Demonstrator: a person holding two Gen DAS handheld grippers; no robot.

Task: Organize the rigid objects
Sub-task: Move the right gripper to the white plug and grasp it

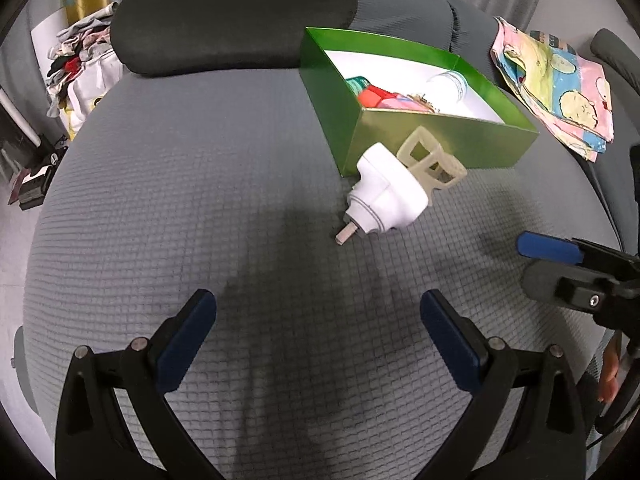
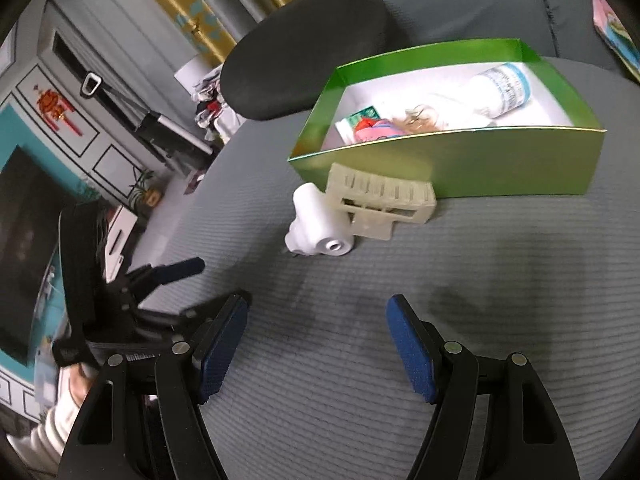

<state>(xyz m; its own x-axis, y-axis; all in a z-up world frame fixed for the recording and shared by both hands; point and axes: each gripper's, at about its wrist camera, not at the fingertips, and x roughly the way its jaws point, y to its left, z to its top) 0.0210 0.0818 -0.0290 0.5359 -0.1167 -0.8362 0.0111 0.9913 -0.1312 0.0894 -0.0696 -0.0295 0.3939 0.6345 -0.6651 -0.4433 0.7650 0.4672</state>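
A white plug-in device with a cream slotted cage (image 1: 394, 186) (image 2: 352, 210) lies on its side on the grey cushion, touching the near wall of a green box (image 1: 436, 144) (image 2: 480, 164). Inside the box lie a white bottle (image 2: 496, 90) (image 1: 446, 84), a small teal-and-red item (image 2: 364, 126) and a few other small things. My left gripper (image 1: 318, 308) hovers open over bare cushion, short of the device. My right gripper (image 2: 316, 312) is open too, nothing between its blue pads, with the device ahead and slightly left. Each gripper shows at the edge of the other's view.
A dark headrest-like cushion (image 1: 232, 20) stands behind the seat. A patterned cloth (image 1: 556, 84) lies to the right of the box. Piled clothes and bags (image 1: 80, 64) sit at far left. A cabinet and a dark screen (image 2: 24, 240) show beyond the seat's left edge.
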